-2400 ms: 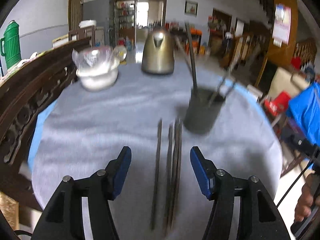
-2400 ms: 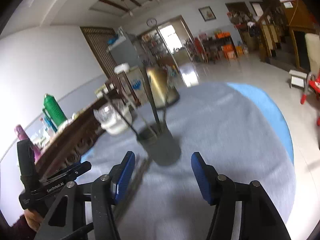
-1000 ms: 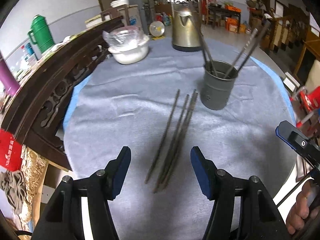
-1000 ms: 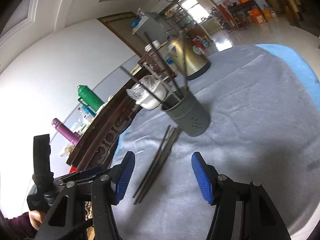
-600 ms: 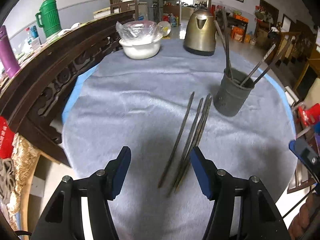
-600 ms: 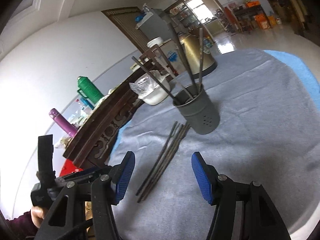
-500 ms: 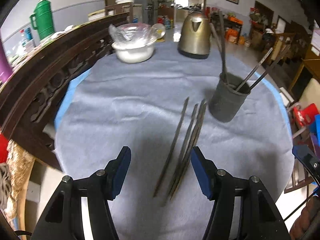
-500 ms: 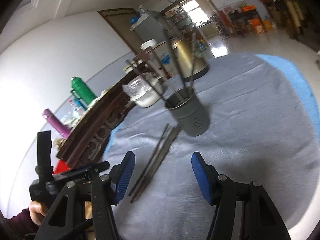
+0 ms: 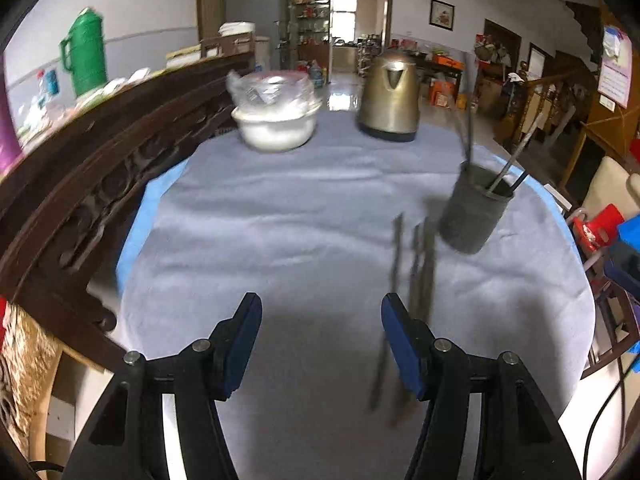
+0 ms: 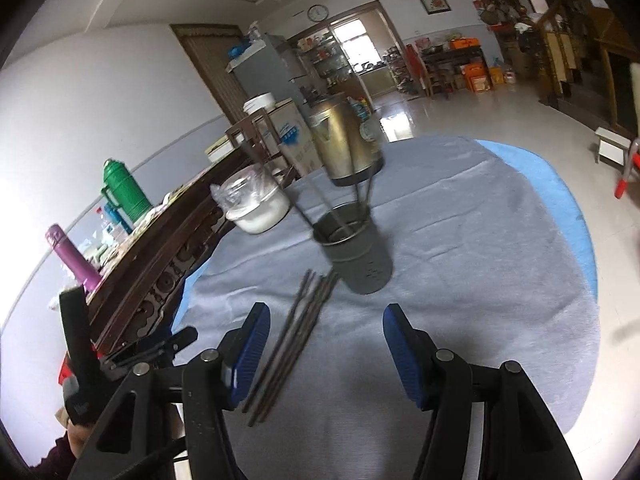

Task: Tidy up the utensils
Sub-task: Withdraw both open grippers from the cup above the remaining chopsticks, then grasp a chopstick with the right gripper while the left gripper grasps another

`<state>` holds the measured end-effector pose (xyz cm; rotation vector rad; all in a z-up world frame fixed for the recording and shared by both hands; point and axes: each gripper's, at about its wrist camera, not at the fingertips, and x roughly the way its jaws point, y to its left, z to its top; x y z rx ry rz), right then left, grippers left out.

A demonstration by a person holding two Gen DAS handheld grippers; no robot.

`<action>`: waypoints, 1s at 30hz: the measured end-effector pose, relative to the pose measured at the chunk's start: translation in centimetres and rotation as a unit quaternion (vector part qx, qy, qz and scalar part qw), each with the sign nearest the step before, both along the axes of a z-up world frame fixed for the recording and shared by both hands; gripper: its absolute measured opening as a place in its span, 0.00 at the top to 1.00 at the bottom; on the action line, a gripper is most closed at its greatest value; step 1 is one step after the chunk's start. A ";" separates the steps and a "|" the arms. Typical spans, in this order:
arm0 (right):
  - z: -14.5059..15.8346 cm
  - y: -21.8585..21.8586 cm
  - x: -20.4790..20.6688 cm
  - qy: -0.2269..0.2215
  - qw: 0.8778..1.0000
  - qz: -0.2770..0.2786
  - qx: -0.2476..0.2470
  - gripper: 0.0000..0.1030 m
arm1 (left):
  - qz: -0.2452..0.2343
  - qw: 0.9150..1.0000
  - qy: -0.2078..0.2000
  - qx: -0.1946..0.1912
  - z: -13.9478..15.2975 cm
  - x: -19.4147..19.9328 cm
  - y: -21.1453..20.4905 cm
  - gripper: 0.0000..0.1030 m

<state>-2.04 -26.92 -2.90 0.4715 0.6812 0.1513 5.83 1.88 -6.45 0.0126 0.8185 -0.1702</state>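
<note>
Several dark chopsticks (image 9: 416, 280) lie side by side on the grey tablecloth, also in the right wrist view (image 10: 296, 332). A dark grey utensil cup (image 9: 472, 212) stands just beyond their far ends and holds several more sticks; it also shows in the right wrist view (image 10: 356, 256). My left gripper (image 9: 320, 340) is open and empty above the cloth, with the loose chopsticks beside its right finger. My right gripper (image 10: 324, 344) is open and empty, with the chopsticks near its left finger and the cup ahead.
A brass kettle (image 9: 390, 98) and a white bowl covered in plastic film (image 9: 276, 120) stand at the far side of the round table. A carved dark wood rail (image 9: 80, 184) runs along the left. The table edge (image 9: 576, 280) drops off at the right.
Both cameras have swung. In the left view the chopsticks and cup have shifted to the right. In the right view the cup and chopsticks have moved nearer to centre. Both grippers stay open.
</note>
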 end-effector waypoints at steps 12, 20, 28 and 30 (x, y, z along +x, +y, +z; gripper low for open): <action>-4.1 4.4 3.5 0.098 0.995 0.012 0.030 0.62 | 0.032 0.997 0.046 -0.044 -4.1 -3.3 6.4 0.39; -9.3 7.0 8.2 0.163 0.986 0.037 0.013 0.74 | 0.029 0.997 0.051 -0.053 -4.4 -4.1 6.5 0.39; -11.7 8.5 10.3 0.176 0.983 0.058 0.017 0.74 | 0.031 0.996 0.067 -0.047 -4.9 -3.9 5.7 0.39; -12.2 8.9 10.8 0.185 0.981 0.062 0.012 0.74 | 0.029 0.996 0.069 -0.047 -4.8 -3.6 5.2 0.39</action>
